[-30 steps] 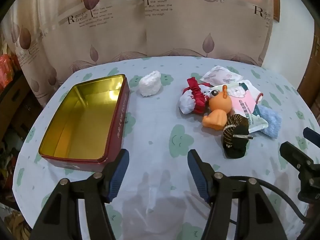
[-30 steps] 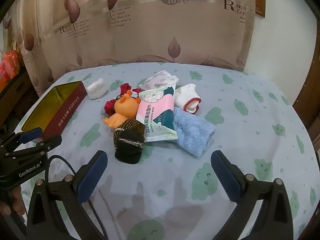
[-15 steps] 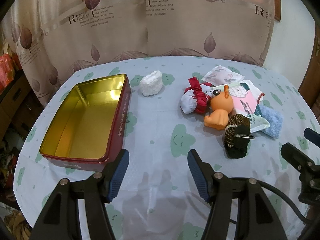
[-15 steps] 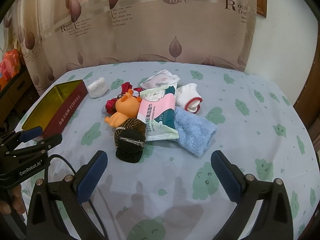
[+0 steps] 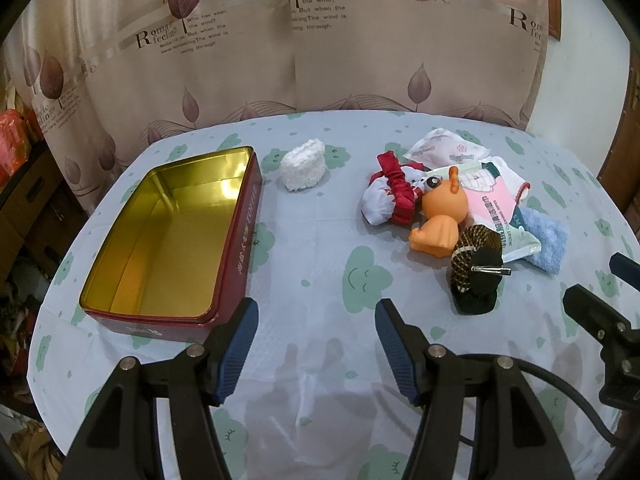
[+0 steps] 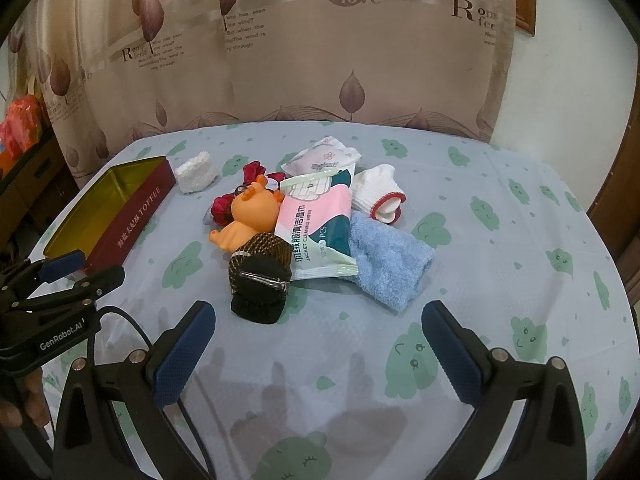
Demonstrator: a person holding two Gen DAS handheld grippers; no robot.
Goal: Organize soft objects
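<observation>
On the tabletop [image 6: 500,216] the soft objects lay heaped right of the empty tin [image 5: 172,236]; my left gripper [image 5: 316,344] and right gripper [image 6: 320,356] hovered open, empty. Nothing packed yet, I judged; next, close on the blue towel [image 6: 390,264].

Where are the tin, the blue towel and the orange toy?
tin [image 5: 176,240], left wrist view, gold inner floor.
blue towel [image 6: 390,266], right wrist view, middle of the cloth.
orange toy [image 5: 444,206], left wrist view, its head.

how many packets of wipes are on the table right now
2. A pink and green packet lies in the middle of the pile; a smaller white packet sits behind it. Others may be hidden underneath.
</observation>
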